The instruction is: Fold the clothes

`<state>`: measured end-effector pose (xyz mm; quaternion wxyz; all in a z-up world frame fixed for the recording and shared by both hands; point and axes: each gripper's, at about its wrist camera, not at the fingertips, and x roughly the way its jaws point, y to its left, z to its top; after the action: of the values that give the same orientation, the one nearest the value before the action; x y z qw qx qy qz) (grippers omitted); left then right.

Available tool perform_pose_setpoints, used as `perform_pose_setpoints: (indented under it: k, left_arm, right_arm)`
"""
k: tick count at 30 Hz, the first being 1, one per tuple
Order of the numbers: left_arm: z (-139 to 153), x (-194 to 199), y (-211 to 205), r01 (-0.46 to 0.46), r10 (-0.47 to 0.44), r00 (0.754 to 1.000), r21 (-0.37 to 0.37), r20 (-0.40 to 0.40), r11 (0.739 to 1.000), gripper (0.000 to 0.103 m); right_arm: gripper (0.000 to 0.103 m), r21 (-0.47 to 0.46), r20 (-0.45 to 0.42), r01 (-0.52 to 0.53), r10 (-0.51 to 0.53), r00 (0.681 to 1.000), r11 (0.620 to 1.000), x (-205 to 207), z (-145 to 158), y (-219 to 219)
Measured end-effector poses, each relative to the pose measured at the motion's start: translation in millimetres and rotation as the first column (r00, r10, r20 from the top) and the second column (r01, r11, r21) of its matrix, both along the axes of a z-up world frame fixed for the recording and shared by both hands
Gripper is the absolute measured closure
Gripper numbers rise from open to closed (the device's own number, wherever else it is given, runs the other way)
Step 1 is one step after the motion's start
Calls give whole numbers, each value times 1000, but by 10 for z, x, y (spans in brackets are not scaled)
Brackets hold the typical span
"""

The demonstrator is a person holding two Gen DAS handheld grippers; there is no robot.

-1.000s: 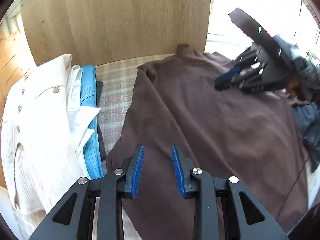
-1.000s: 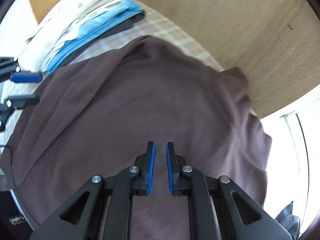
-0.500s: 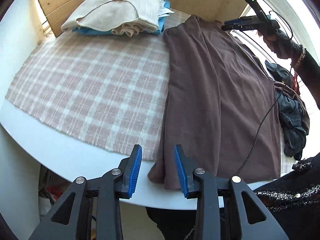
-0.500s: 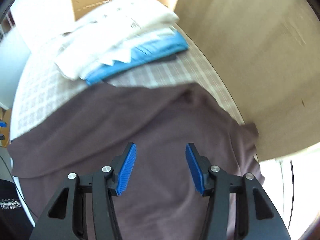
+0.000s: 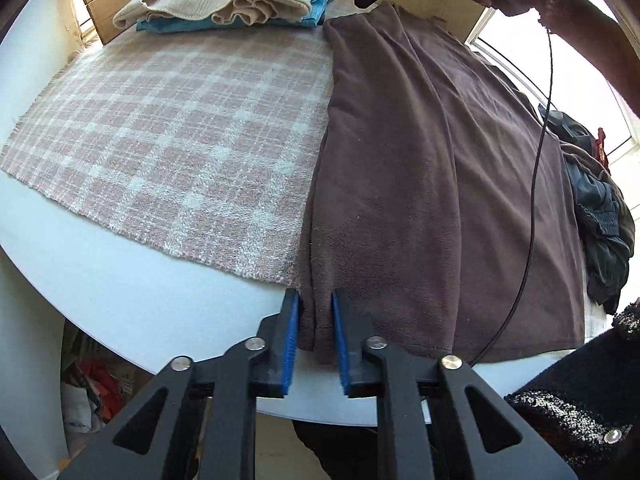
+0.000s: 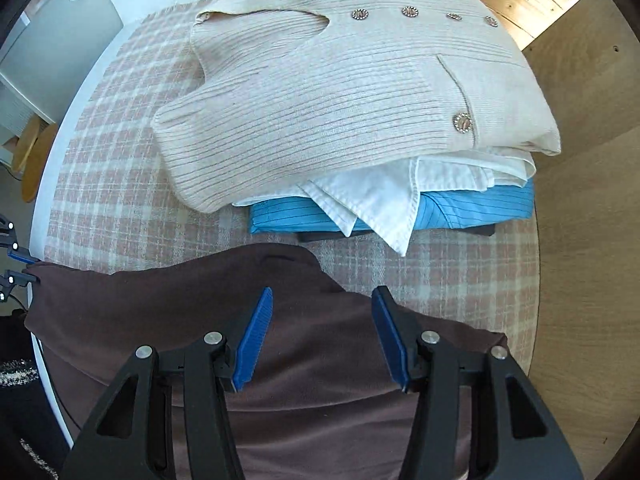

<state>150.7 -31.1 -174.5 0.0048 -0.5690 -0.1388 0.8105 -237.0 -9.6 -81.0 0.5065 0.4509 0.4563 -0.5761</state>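
The left gripper (image 5: 314, 312) pinched the near corner of the brown cloth (image 5: 432, 168) at the table (image 5: 132, 280) edge, while the right gripper (image 6: 322, 312) stayed wide above its far edge, beside bare mat (image 5: 180, 120).

Brown garment (image 5: 420, 168): plain, no pattern. Cloth (image 5: 180, 120) under it: pink and off-white plaid. Table (image 5: 120, 280): white. Far stack: cream ribbed cardigan (image 6: 340, 92) with silvery buttons on top; white shirt (image 6: 380, 196) below; light blue shirt (image 6: 472, 208) with thin dark stripes under that. Black clothing (image 5: 604, 236) heaped at right. Gripper pads (image 6: 256, 336): blue, on black frames. Far panel (image 6: 588, 240): light wood.
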Motion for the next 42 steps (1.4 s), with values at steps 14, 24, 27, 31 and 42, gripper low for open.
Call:
perform_pose_setpoints:
  k: [14,24,27,31,42]
  left_arm:
    - [-10,-20,-16,24,-24,1000,25,0,999,92]
    - [202,71,24,55,-53,997,22,-54,998,94]
    - [408,111,168,96,-95,991,14,-91,995,94]
    - [637,133,503,194,-195,972,-20,-130,981,94]
    - [408,46,1275,407,-405,911,7,-81,914,94]
  right_arm:
    - [52,205,118,-266,246,962,942,144,-521,-458]
    - [93,73,-10,-214,215,977,974,257,-59,-64]
    - [93,-10,-62,-181,180,982,983,287,152,217]
    - [93,-122,-115,-102,88,989,987,358,341,711]
    - [93,-163,-65,115,-127,990,980,294,-92,1791]
